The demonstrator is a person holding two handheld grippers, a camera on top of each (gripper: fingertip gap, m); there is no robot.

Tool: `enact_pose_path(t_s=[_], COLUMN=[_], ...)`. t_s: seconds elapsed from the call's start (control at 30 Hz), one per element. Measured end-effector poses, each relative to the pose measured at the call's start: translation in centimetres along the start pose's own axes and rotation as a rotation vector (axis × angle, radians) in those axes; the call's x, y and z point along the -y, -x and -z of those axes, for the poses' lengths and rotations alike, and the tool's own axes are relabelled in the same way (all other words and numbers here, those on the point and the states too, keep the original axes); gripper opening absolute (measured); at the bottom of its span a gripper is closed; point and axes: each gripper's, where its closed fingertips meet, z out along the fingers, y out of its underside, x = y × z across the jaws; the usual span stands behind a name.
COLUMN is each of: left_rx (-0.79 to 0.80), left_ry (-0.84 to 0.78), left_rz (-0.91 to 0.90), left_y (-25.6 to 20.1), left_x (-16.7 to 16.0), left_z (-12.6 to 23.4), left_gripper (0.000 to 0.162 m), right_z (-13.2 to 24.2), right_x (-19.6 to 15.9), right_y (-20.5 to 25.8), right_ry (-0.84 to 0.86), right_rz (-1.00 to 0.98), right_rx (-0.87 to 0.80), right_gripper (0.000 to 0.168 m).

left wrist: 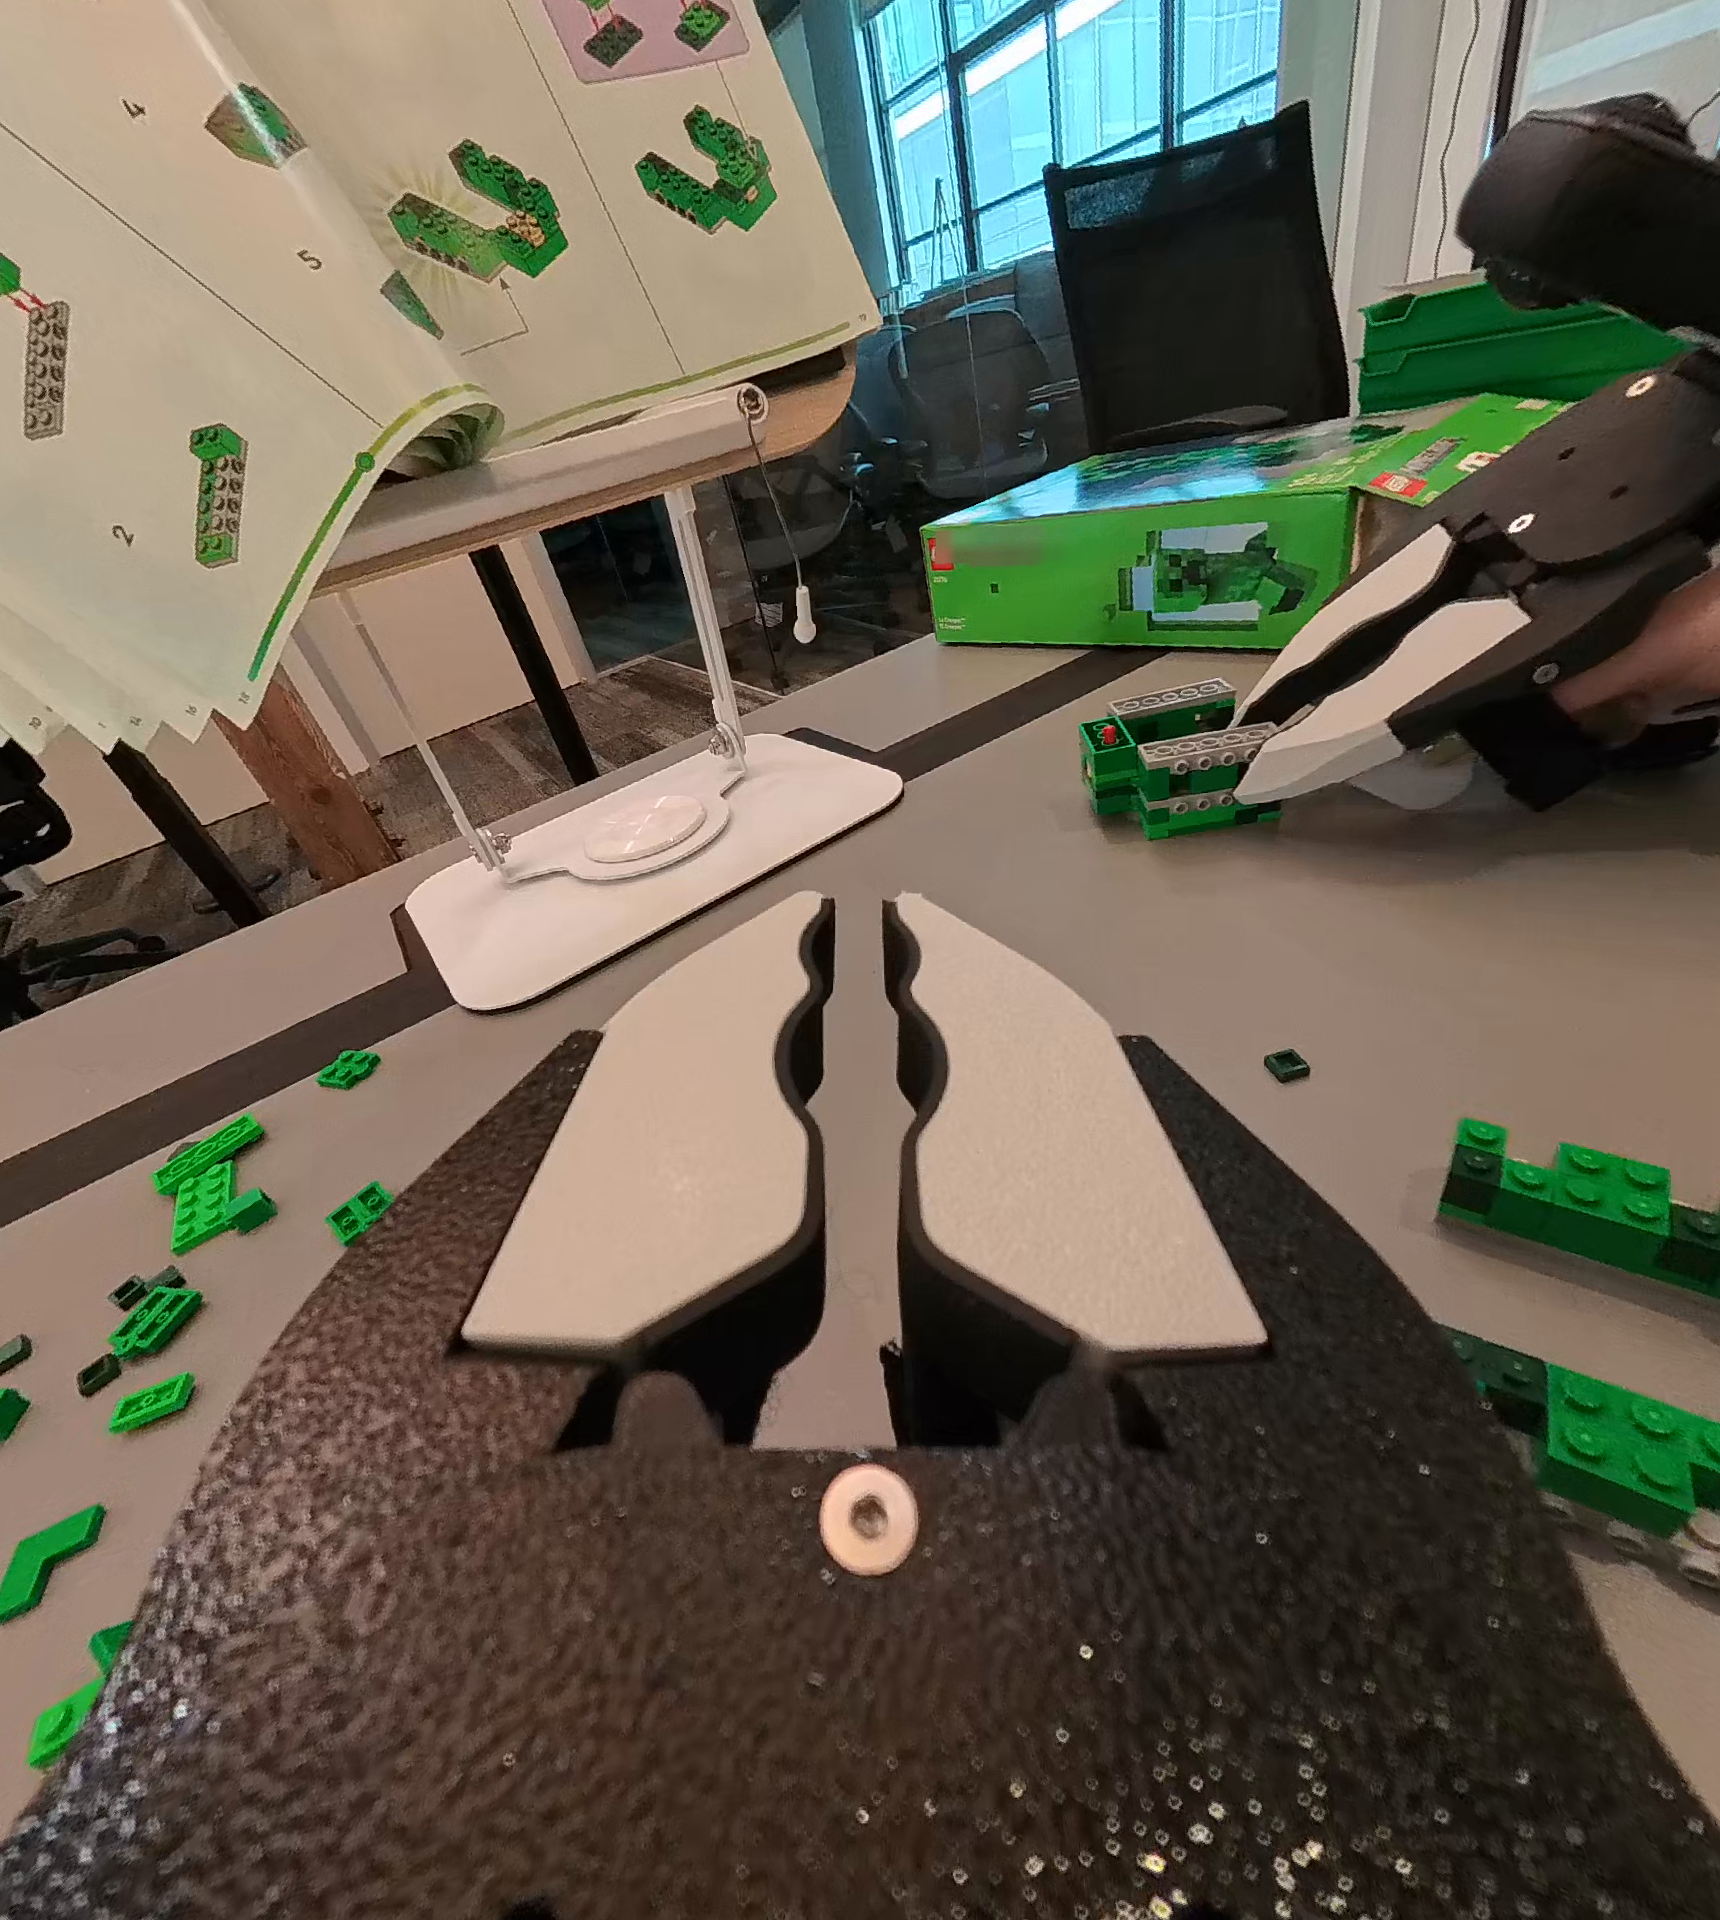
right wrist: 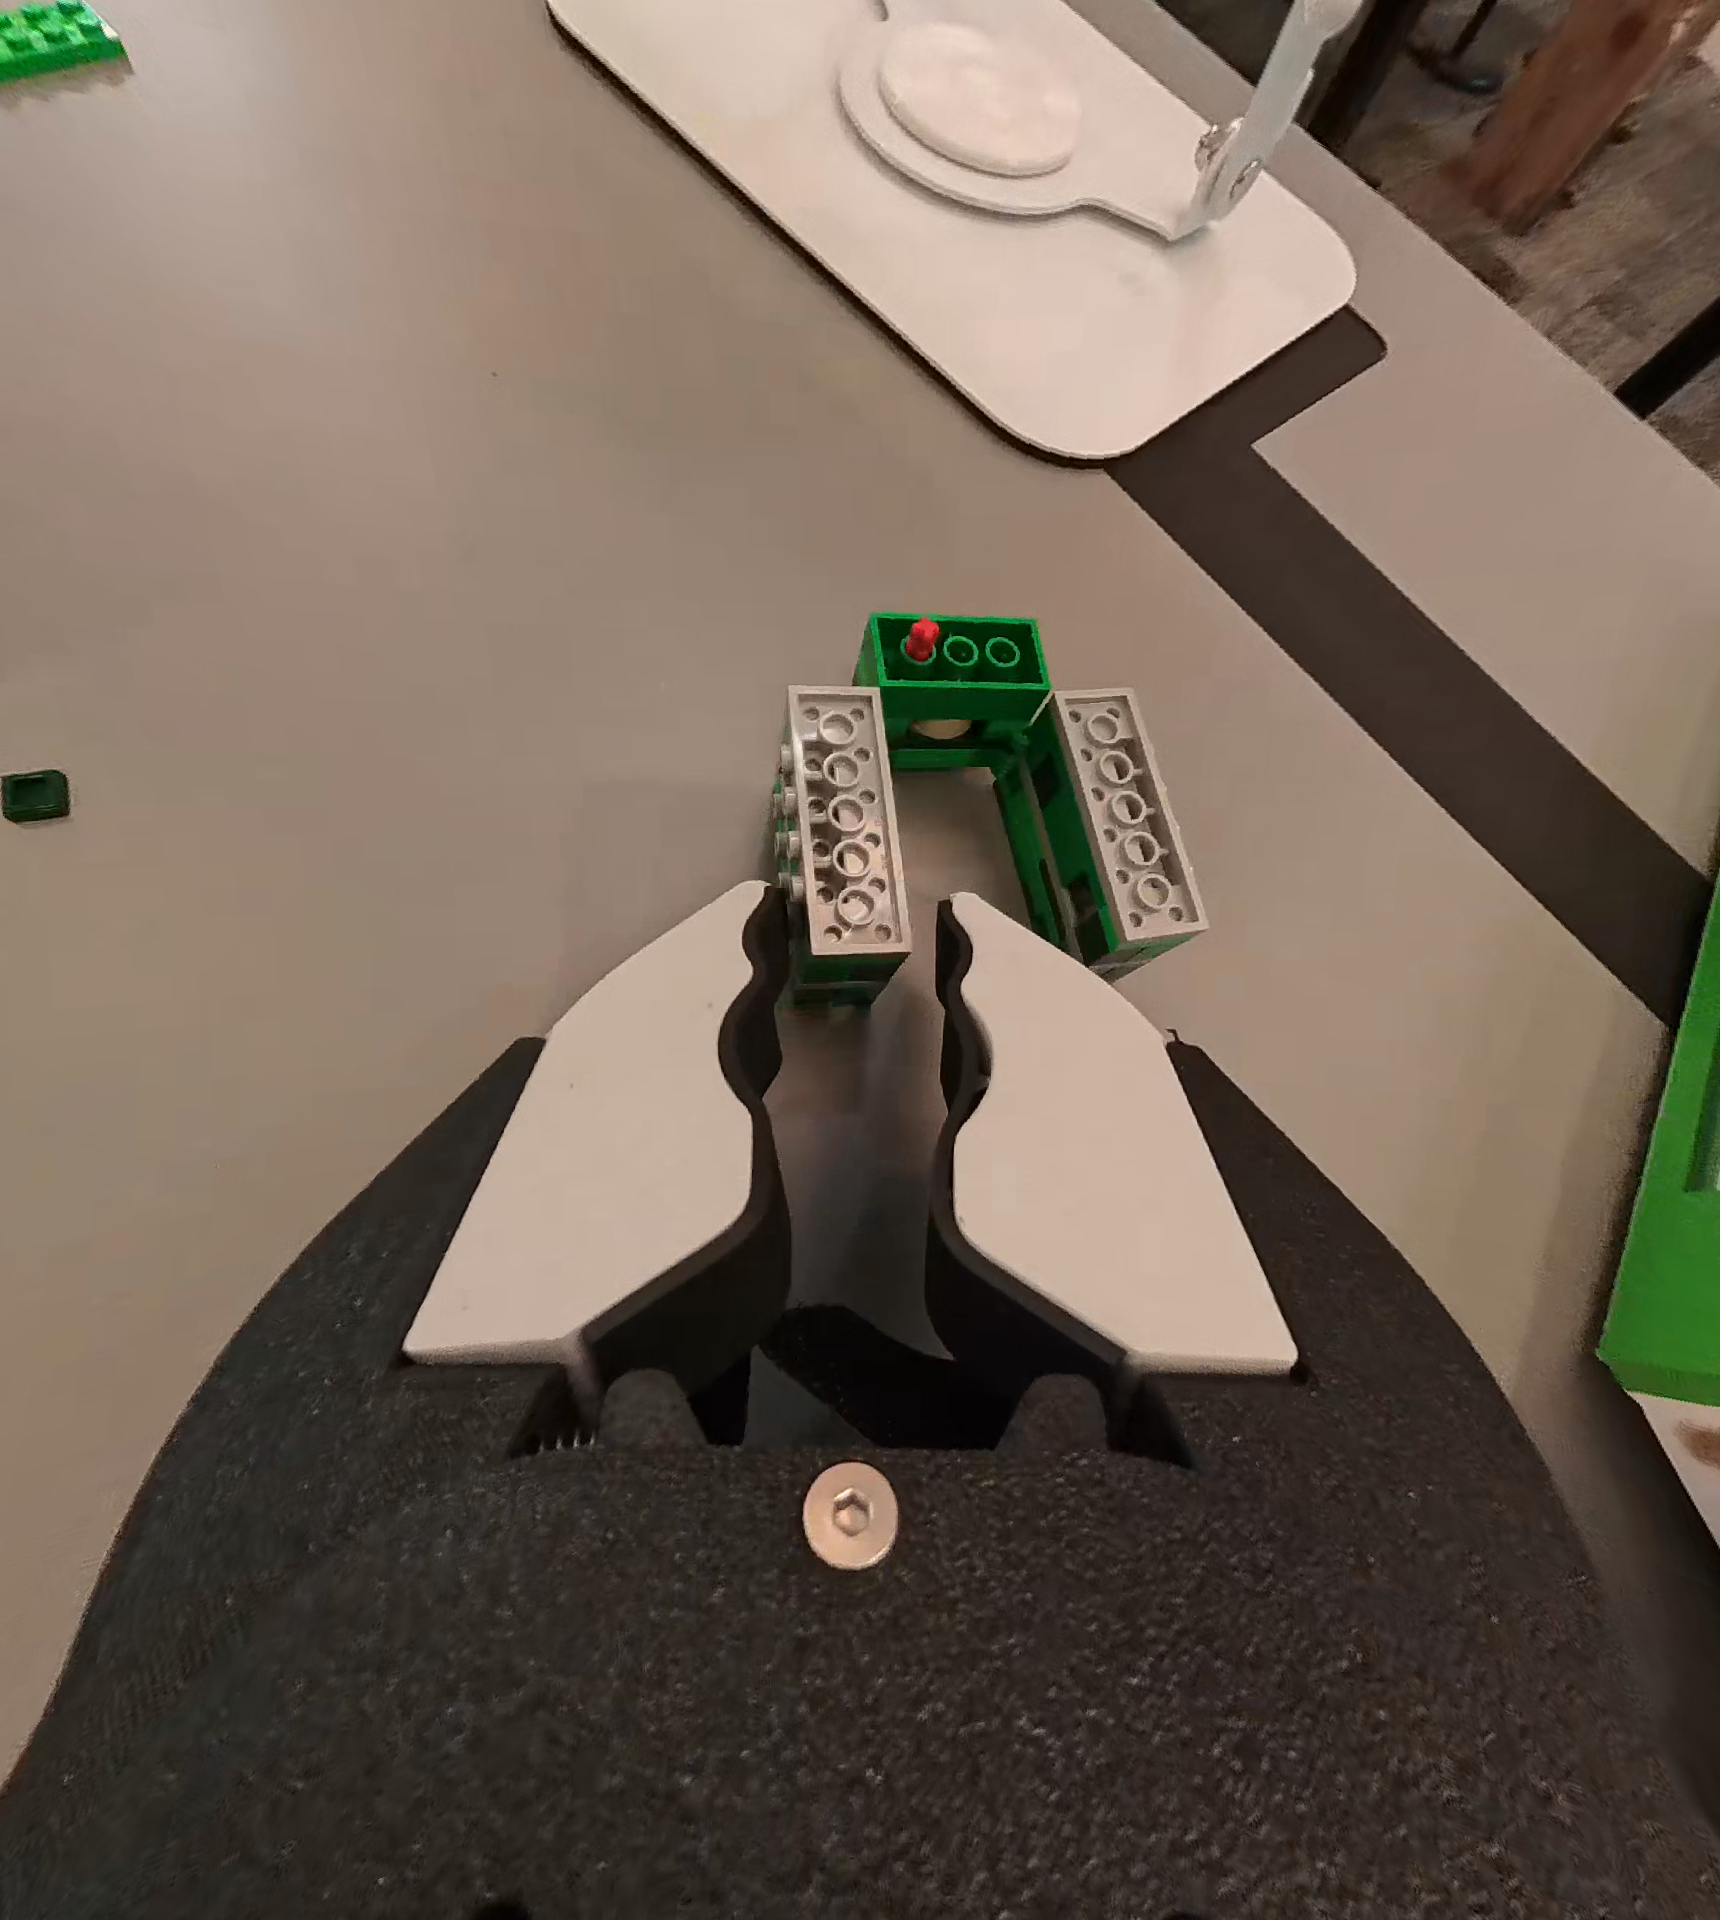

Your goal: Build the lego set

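A small U-shaped green build (left wrist: pixel 1116 764) with two grey bricks on its arms and a red pin (right wrist: pixel 922 636) stands on the grey table. My right gripper (right wrist: pixel 854 902) is open, and its jaws straddle the near end of the left grey brick (right wrist: pixel 851 821) without closing on it. It also shows in the left wrist view (left wrist: pixel 1251 753), held by a hand. My left gripper (left wrist: pixel 861 914) hovers over the table, empty, with only a narrow gap between its jaws. A larger green build (left wrist: pixel 1614 1216) lies to its right.
Loose green pieces (left wrist: pixel 207 1195) lie scattered at the left. A small dark green tile (left wrist: pixel 1286 1065) lies alone (right wrist: pixel 35 796). The open instruction booklet (left wrist: pixel 316 260) rests on a white stand (left wrist: pixel 648 883). The green set box (left wrist: pixel 1147 561) lies behind the small build. The grippers' ends are close to 20 cm from one another. Left tips and right tips are each some 12 cm from the small dark green tile (left wrist: pixel 1286 1065). Look for it in the right wrist view (right wrist: pixel 28 785) too.
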Motion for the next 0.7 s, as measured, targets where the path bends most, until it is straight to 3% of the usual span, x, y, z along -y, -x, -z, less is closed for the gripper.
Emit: enact_pose_path(t_s=[0.37, 0.7], left_rx=[-0.003, -0.003], left_ry=[0.002, 0.006], left_rz=[-0.001, -0.003], left_y=[0.0, -0.1], left_x=[0.0, -0.1], left_z=[0.0, -0.1], left_gripper=[0.008, 0.008], right_z=[0.6, 1.8], right_x=[-0.8, -1.1], right_y=[-2.0, -5.3], right_ry=[0.020, 0.020], right_rz=[-0.018, -0.067], right_rx=[-0.082, -0.295], right_gripper=[0.025, 0.022])
